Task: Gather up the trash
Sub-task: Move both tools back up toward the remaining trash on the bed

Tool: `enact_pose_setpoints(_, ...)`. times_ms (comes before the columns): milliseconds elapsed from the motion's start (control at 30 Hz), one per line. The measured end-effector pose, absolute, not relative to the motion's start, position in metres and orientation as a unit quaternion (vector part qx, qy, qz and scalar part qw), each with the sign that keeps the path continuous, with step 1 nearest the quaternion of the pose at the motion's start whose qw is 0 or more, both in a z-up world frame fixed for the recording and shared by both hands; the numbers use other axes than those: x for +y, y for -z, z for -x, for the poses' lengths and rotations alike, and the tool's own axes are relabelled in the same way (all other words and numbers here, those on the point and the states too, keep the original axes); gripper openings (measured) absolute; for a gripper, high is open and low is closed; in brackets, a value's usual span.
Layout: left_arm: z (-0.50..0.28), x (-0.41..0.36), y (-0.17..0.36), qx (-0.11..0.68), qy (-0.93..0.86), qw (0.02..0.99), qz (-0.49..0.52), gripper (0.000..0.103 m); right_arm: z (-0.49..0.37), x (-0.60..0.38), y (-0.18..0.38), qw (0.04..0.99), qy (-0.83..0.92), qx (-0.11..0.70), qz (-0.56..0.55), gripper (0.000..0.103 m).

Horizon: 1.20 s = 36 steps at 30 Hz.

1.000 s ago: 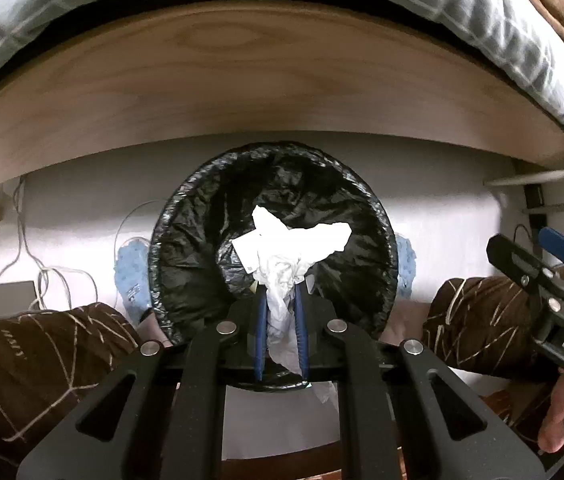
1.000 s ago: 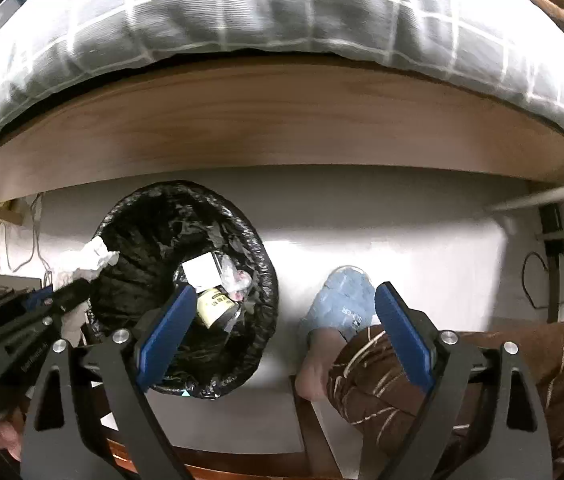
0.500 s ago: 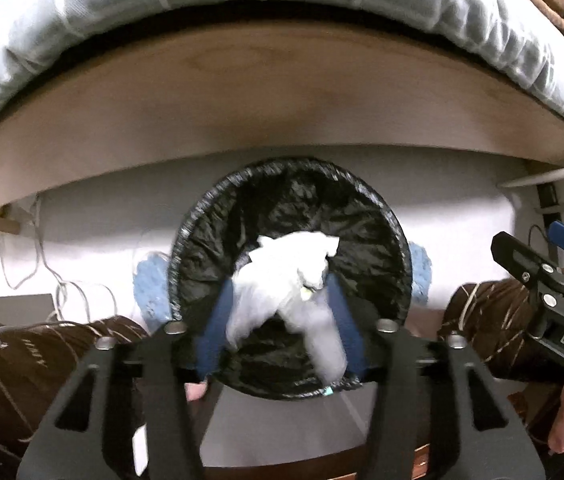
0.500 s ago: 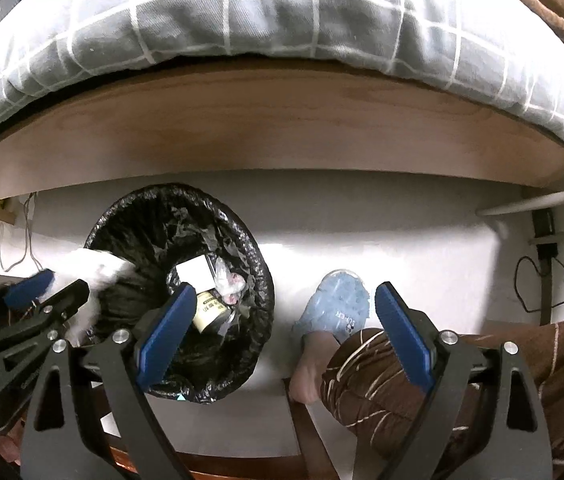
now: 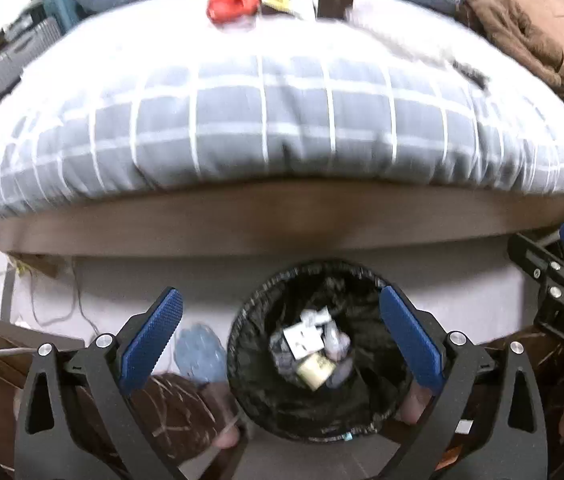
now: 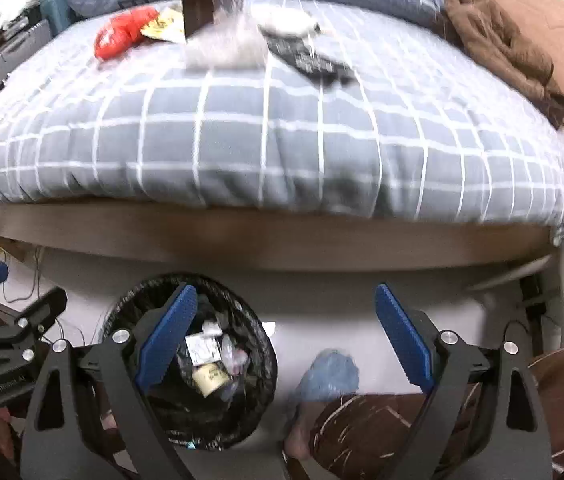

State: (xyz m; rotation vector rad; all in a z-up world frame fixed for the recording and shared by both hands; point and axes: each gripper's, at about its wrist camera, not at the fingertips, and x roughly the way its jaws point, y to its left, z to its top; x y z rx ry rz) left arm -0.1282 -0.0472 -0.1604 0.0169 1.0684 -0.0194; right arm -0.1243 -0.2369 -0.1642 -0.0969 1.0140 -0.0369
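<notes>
A bed with a grey checked duvet (image 6: 282, 128) fills the background above a wooden frame, blurred, with a red wrapper (image 6: 122, 36), a dark box (image 6: 198, 4) and a black remote-like item (image 6: 306, 58) lying on it, hard to make out. On the pale floor below stands the black-lined trash bin (image 5: 318, 360), holding crumpled paper and a small yellowish container (image 6: 210, 378); its near rim is partly hidden behind the grippers. The left gripper (image 5: 282, 344) and right gripper (image 6: 282, 344) both have fingers spread wide, holding nothing.

Black-lined bin (image 5: 314, 352) on floor by bed, white scraps (image 5: 308, 336), yellowish pkg (image 5: 316, 368) inside
</notes>
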Motion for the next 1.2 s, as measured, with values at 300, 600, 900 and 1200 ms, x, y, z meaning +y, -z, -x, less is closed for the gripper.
enact_pose_setpoints(300,0.127,-0.049,0.121,0.458,0.010,0.888,-0.026,0.097,0.122,-0.241,0.124,0.903,0.013,0.426,0.048,0.087)
enact_pose_setpoints(600,0.121,-0.056,0.087,0.430,0.034,0.902,-0.016,0.097,0.119,-0.256,0.091,0.925,0.016,0.379,0.023,0.087)
enact_pose_setpoints(900,0.097,-0.048,0.061,0.418,0.035,0.908,0.007,0.097,0.099,-0.266,0.061,0.934,0.019,0.355,0.023,0.087)
enact_pose_setpoints(1200,0.050,-0.038,0.052,0.411,0.022,0.911,0.017,0.097,0.059,-0.272,0.054,0.936,0.016,0.351,0.031,0.087)
